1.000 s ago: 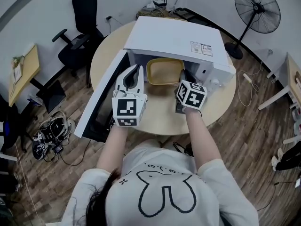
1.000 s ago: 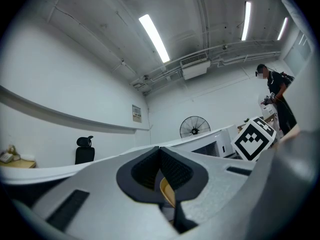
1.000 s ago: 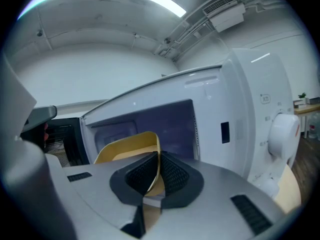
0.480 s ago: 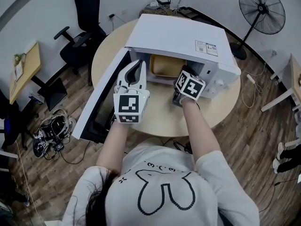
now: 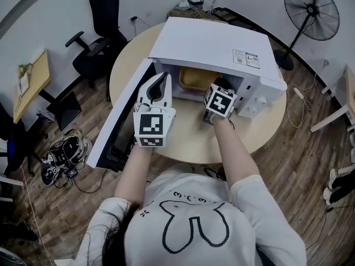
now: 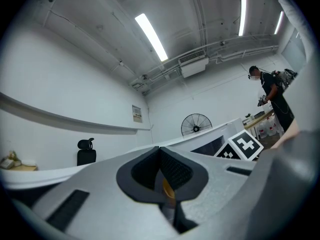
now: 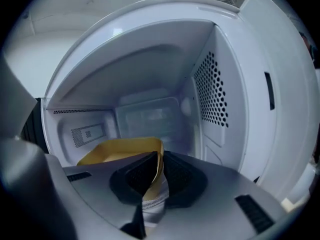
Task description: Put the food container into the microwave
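The yellow food container (image 5: 195, 77) sits inside the cavity of the white microwave (image 5: 213, 43), only its front part showing under the roof. My right gripper (image 5: 217, 85) reaches into the opening and is shut on the container's near rim. In the right gripper view the yellow container (image 7: 117, 153) lies on the cavity floor, its rim pinched between the dark pads (image 7: 181, 176). My left gripper (image 5: 158, 85) hangs shut just left of the opening, beside the open door (image 5: 119, 118); in the left gripper view its gripper (image 6: 161, 170) holds nothing that I can see.
The microwave stands on a round wooden table (image 5: 188, 140), its door swung out to the left over the table's edge. A black office chair (image 5: 102, 21) and a standing fan (image 5: 310, 10) stand beyond. Cables (image 5: 61, 159) lie on the floor at left.
My right gripper has pushed the yellow container deeper into the microwave, so less of it shows. The left gripper has stayed almost in place.
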Motion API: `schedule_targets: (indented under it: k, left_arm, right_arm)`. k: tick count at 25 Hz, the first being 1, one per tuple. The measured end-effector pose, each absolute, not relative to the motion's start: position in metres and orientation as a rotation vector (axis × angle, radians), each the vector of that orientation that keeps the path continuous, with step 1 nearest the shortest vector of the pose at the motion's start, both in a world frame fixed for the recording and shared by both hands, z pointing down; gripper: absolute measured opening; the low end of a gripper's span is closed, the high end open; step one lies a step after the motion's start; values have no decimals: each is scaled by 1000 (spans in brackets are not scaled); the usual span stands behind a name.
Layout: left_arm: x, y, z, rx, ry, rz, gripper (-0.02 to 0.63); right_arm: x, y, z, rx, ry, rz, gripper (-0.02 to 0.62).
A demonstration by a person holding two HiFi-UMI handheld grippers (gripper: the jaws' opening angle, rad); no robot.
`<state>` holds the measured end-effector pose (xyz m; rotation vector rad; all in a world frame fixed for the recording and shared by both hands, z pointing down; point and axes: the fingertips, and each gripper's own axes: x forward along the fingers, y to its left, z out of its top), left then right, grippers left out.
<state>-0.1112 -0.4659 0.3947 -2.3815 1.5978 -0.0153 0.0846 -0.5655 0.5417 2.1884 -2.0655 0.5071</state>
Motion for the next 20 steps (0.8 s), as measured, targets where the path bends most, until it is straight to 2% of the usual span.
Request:
schedule_targets:
  k: [6,20]
  left_arm:
    - [-105,-468,393,-2405,1598,-35,9]
    - [-98,-458,374,-2471,1629,-105,9]
  right_arm:
    - [82,-564,537,2160,-2078,481,88]
    - [71,-537,521,2038,-2143,551,91]
